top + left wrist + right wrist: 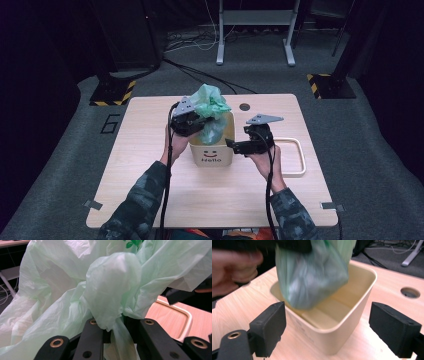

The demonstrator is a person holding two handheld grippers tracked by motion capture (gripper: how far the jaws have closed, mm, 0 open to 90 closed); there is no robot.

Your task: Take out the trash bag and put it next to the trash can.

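Note:
A pale green plastic bag (212, 106), knotted at the top, hangs over a cream bin (214, 156) marked "Hello" in the middle of the table. My left gripper (192, 122) is shut on the bag's gathered neck (112, 290), and its jaws (117, 325) pinch the film. In the right gripper view the bag's full lower end (312, 277) sits at the bin's mouth (337, 322). My right gripper (235, 145) is open beside the bin's right wall. Its pads (269, 325) stand wide on either side of the bin's near corner, apart from it.
A white rounded tray frame (300, 155) lies to the right of the bin, behind my right hand. A round hole (244, 106) is in the wooden table (150, 185) near its far edge. Stand bases with hazard stripes (114, 92) sit on the floor beyond.

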